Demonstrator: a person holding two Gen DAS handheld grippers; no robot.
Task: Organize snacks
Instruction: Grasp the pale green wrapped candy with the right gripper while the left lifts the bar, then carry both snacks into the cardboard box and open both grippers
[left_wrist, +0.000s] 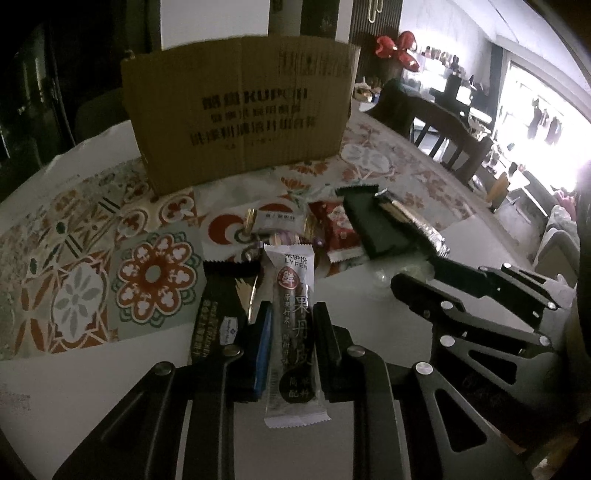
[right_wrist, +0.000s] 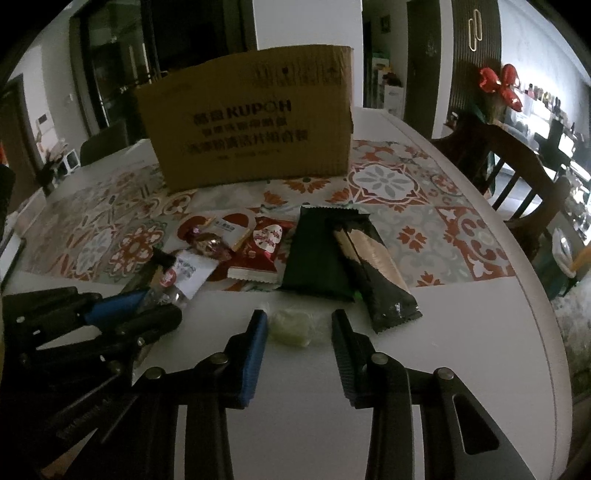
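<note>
Centrally in the left wrist view, the left hand-held gripper (left_wrist: 291, 321) is clenched on a white stick snack (left_wrist: 295, 325), whose wrapper runs lengthwise between the two fingers and juts past them at both ends. Just left of it a dark snack packet (left_wrist: 218, 314) lies flat on the bench (left_wrist: 92, 387), partly under the left finger.

In the right wrist view, the right hand-held gripper (right_wrist: 299, 328) stands released, its fingers spread to either side of a pale translucent candy (right_wrist: 291, 326) that lies on bare white bench (right_wrist: 461, 350) surface; neither finger touches it.

Behind both grippers, across the middle of each frame, the remaining snacks lie in a loose row on the near border of the patterned mat (right_wrist: 388, 184): a small white-wrapped sweet (right_wrist: 231, 227), a red packet (right_wrist: 262, 251), a dark green packet (right_wrist: 317, 254) and a black wafer-stick packet (right_wrist: 373, 269), the last two overlapping. The black packet's near end reaches onto the bare surface, close to the right finger.

A cardboard box (right_wrist: 251, 122) stands upright at upper centre, well behind the row, with open mat between them. Bare bench extends to the right of the right gripper as far as the curved bench edge at right of frame, beyond which a wooden chair (right_wrist: 517, 166) stands. The two grippers sit side by side, near each other but apart.
</note>
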